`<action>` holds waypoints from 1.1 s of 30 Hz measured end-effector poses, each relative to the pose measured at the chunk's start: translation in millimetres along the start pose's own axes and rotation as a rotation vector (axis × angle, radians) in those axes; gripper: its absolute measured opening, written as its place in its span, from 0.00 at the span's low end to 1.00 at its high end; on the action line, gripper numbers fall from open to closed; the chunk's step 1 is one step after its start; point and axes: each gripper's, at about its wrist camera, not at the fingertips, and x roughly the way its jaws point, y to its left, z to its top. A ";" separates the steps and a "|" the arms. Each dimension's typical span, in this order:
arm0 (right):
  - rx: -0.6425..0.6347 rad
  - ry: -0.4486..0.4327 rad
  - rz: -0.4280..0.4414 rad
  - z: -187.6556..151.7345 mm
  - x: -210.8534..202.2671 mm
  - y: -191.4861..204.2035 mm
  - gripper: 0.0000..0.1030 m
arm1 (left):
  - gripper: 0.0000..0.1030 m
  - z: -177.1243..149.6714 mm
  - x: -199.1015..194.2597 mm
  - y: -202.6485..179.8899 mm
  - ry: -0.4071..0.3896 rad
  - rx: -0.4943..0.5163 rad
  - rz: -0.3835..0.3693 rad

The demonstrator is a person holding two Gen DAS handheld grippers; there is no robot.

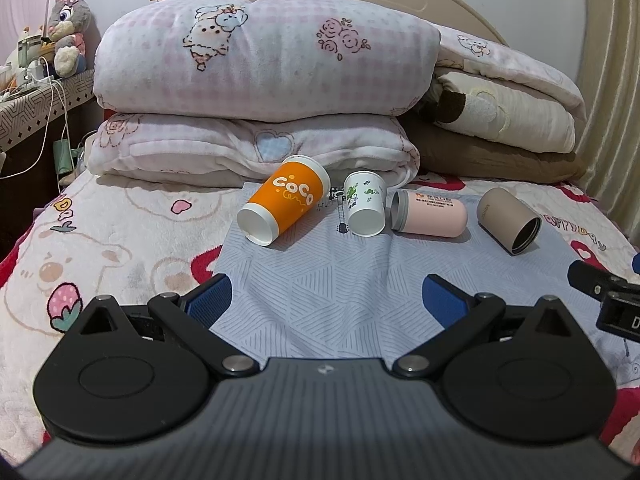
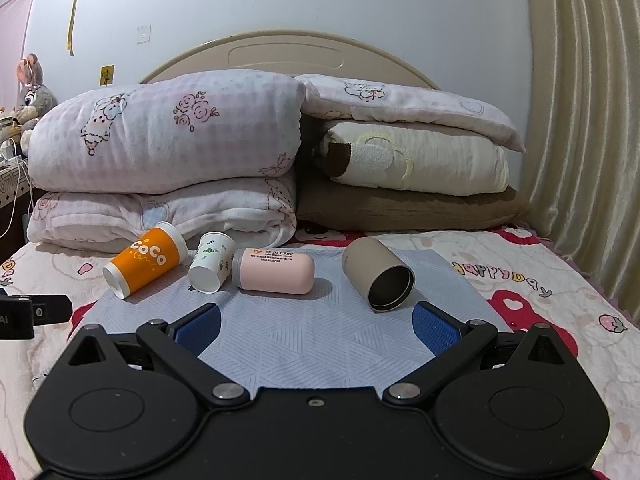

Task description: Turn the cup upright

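4 cups lie on their sides in a loose row on a pale blue patterned cloth (image 2: 304, 344) spread over the bed; none stands upright yet. From the person's left: an orange "CoCo" paper cup (image 1: 285, 204), base toward the cameras and mouth toward the folded quilts; a small white paper cup with green print (image 1: 365, 205), also base-forward, just beside the orange one; a pink capsule-shaped cup (image 1: 430, 214) lying crosswise with its grey-rimmed mouth pointing left, close against the white cup; and, set apart to the right, a taupe cylindrical cup (image 2: 378, 274) whose dark open mouth faces the right wrist camera and angles slightly right.

The task does not say which cup goes first. Judging by position, the taupe cup is the likeliest for the right gripper (image 2: 316, 326): it sits just ahead of that gripper's right blue pad, nearly touching in the wrist view, with its long axis running away from the tool and a little leftward. A grasp across its body would call for a shift right and a turn of the wrist. The left gripper (image 1: 326, 300) faces the gap below the white cup, with the orange and white cups nearer to it than the taupe one.

Both grippers have their jaws spread wide and hold nothing. Behind the cups, folded pink quilts (image 1: 260, 60) are stacked against the headboard (image 2: 288, 52).
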 end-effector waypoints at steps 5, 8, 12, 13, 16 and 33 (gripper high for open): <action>0.002 0.003 0.000 -1.1 0.9 -0.9 1.00 | 1.00 -0.1 -0.6 -0.5 0.005 -0.001 -0.001; 0.002 0.005 0.000 -1.1 1.1 -1.1 1.00 | 1.00 -0.3 -0.7 -0.6 0.005 -0.001 0.000; 0.030 0.034 0.013 -1.8 4.6 -4.1 1.00 | 1.00 -0.4 -0.5 0.2 0.011 -0.001 -0.001; 0.041 0.040 0.016 -1.9 5.3 -5.3 1.00 | 1.00 0.5 0.2 1.0 0.013 -0.001 -0.001; 0.058 0.047 0.010 -2.8 6.2 -7.6 1.00 | 1.00 1.2 0.6 1.9 0.016 -0.003 -0.001; -0.057 -0.029 0.261 21.7 4.8 11.0 1.00 | 1.00 72.9 0.0 3.0 0.069 0.083 -0.059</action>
